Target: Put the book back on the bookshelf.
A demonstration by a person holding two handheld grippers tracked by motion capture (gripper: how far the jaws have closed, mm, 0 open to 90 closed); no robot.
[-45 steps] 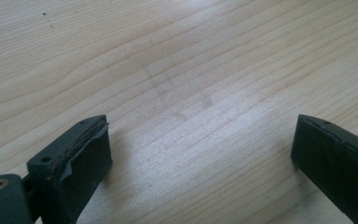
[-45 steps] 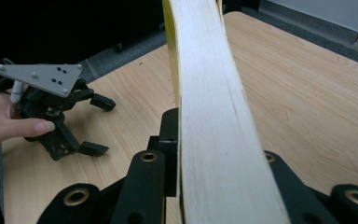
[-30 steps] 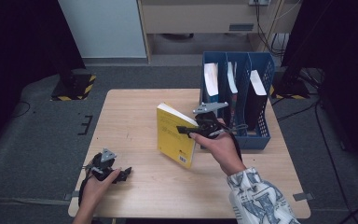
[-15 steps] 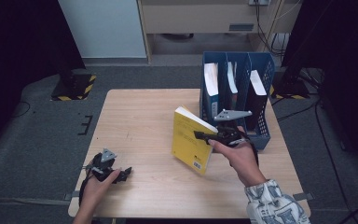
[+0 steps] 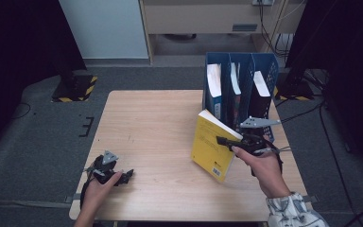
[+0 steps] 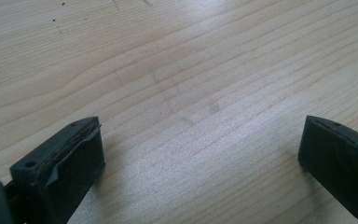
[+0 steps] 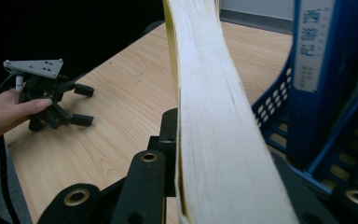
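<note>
A yellow paperback (image 5: 211, 147) hangs upright and tilted above the right half of the wooden table (image 5: 156, 118), with my right gripper (image 5: 224, 141) shut on its page edge. In the right gripper view the pale page block (image 7: 214, 116) runs up between the black jaws. The book is just in front of the blue file rack (image 5: 264, 71), close to its left compartment. My left gripper (image 5: 122, 175) rests on the table near the front left corner. Its jaws stand wide apart over bare wood (image 6: 200, 154), with nothing between them.
The blue rack (image 7: 326, 93) has three compartments, each holding upright books or folders with white spines (image 5: 214, 80). The left gripper (image 7: 81, 105) and the hand on it lie far across the table from the book. Dark floor and cables surround the table.
The right hand has carried the yellow book to the right, from mid-table to just in front of the blue rack. The left hand and its gripper stayed put.
</note>
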